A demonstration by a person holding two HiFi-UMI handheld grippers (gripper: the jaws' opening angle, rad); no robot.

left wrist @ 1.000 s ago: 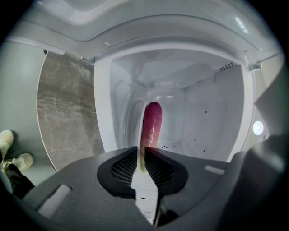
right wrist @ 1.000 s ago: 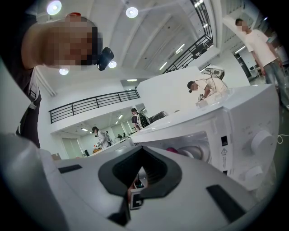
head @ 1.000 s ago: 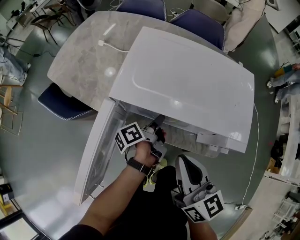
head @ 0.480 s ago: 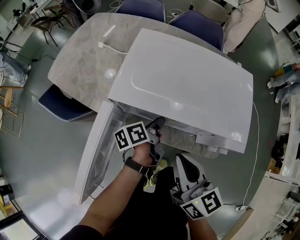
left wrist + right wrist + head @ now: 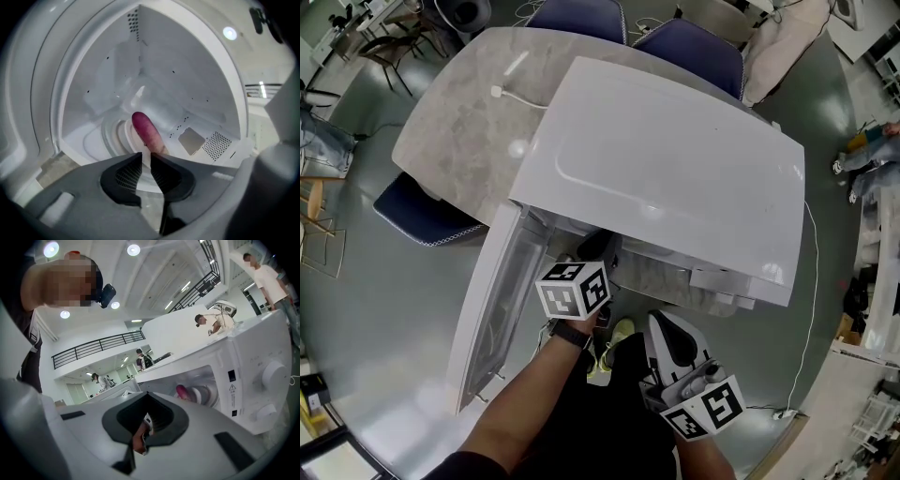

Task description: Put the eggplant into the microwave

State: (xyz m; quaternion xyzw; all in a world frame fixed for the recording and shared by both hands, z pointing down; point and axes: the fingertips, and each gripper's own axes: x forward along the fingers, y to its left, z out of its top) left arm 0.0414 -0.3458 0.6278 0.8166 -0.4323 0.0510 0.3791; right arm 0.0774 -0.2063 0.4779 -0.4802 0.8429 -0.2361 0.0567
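Note:
My left gripper (image 5: 146,157) reaches into the open white microwave (image 5: 675,159), its jaws shut on the near end of a purple eggplant (image 5: 146,131). The eggplant juts out over the round turntable (image 5: 115,136) inside the cavity; whether it touches it I cannot tell. In the head view only that gripper's marker cube (image 5: 574,289) and the wrist show, and the microwave's top hides the jaws. My right gripper (image 5: 145,425) hangs back in front of the microwave, shut and holding nothing. From there the eggplant (image 5: 182,391) shows as a purple tip in the cavity.
The microwave door (image 5: 502,300) swings open to the left of my left arm. The microwave stands on a grey marble table (image 5: 459,122) with a white cable on it. Blue chairs (image 5: 422,211) surround the table. The control knobs (image 5: 274,373) are right of the cavity.
The left gripper has rolled about its own axis, so its marker cube shows different faces. Its jaws and the eggplant have slipped out of the head view under the microwave's top. The right gripper stayed still.

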